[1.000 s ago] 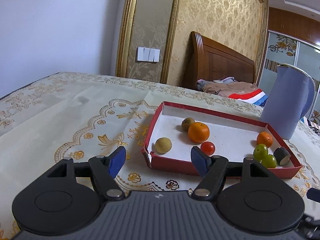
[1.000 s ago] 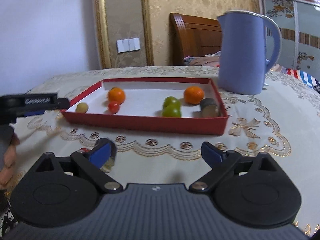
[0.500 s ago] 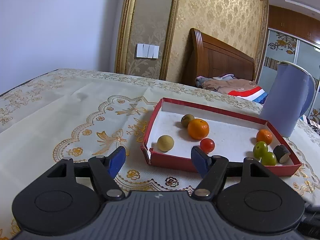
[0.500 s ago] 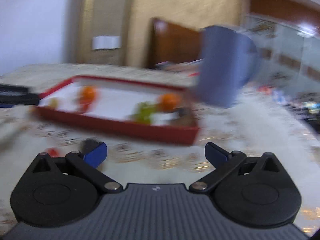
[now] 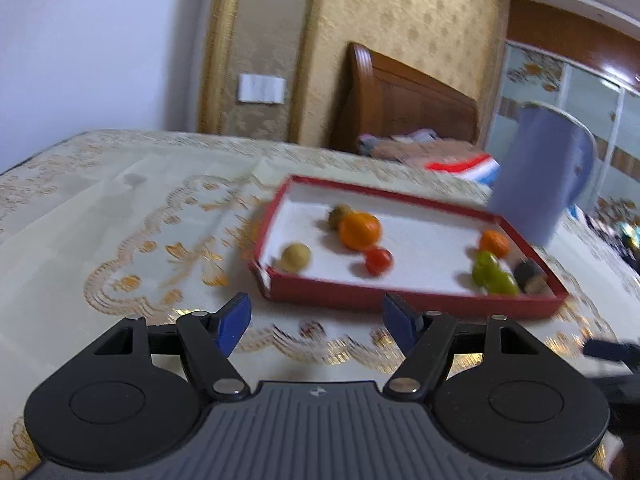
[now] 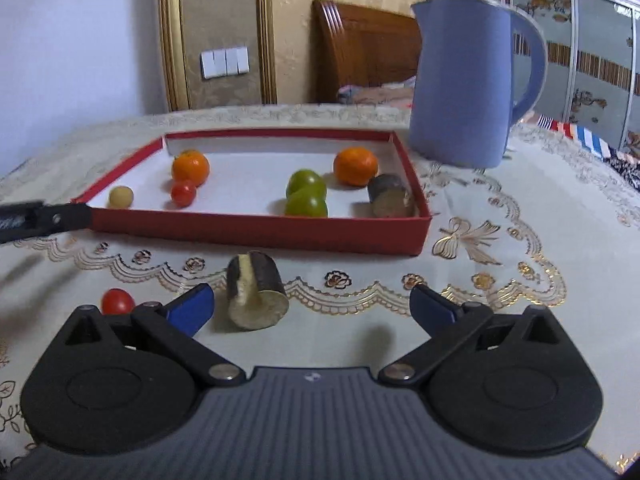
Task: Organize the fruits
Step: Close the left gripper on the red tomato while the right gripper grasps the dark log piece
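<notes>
Red-walled, white-floored shallow box (image 6: pixel 256 229); cream tablecloth with gold floral embroidery (image 6: pixel 500 240); pale blue plastic jug (image 6: pixel 464 80); round orange citrus fruit (image 6: pixel 191 167); small red cherry tomato (image 6: pixel 117 301); dark-skinned, pale-fleshed cut cylinder piece (image 6: pixel 256 290); paired green round fruits (image 6: pixel 306 194)

Left view motion-blurred; kiwi (image 5: pixel 339 216) half hidden behind orange (image 5: pixel 359 231).

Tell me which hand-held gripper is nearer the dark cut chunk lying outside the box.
Right hand-held gripper: the cut chunk lies between its open fingers. Left hand-held gripper faces the box.
</notes>
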A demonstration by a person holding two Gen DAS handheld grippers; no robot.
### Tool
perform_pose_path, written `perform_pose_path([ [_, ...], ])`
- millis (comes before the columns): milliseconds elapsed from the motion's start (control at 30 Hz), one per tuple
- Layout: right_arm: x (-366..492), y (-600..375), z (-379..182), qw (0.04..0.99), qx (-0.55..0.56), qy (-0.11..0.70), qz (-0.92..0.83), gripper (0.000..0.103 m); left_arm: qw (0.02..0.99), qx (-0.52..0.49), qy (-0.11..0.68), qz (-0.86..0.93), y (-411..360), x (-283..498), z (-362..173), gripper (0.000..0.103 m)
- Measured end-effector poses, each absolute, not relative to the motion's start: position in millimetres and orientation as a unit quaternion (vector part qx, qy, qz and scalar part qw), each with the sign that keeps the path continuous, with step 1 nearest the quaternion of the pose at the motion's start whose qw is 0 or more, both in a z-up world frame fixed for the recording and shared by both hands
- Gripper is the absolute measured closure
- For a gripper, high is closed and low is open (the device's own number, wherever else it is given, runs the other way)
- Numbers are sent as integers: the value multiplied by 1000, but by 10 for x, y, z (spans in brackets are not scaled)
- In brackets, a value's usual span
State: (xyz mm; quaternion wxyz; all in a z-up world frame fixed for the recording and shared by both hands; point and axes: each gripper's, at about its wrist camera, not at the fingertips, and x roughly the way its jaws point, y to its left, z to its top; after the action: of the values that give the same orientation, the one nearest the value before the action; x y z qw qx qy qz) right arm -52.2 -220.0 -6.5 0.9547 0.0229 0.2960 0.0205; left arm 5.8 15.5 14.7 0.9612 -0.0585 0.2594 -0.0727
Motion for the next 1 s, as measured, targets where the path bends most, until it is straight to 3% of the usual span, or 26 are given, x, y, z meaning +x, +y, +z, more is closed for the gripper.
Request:
perform_pose_path([
  [167,-446,-2285,-123,946,49,318,29,1,945,-42,298,-129,33,-12,62,31],
  [267,-456,-2285,-129,948,48,315,29,1,948,-6,290,-133,-99,-83,41,31],
  [367,-465,-2318,-134,947,56,314,31,1,951,24,279,-131,-194,-131,30,23],
  [700,-473,-2353,-140,947,66,313,28,0,964,36,223,-137,-211,-274,126,23],
  [1000,-477,-2342,-139,947,65,313,26,0,955,67,257,-136,-338,-201,28,23],
])
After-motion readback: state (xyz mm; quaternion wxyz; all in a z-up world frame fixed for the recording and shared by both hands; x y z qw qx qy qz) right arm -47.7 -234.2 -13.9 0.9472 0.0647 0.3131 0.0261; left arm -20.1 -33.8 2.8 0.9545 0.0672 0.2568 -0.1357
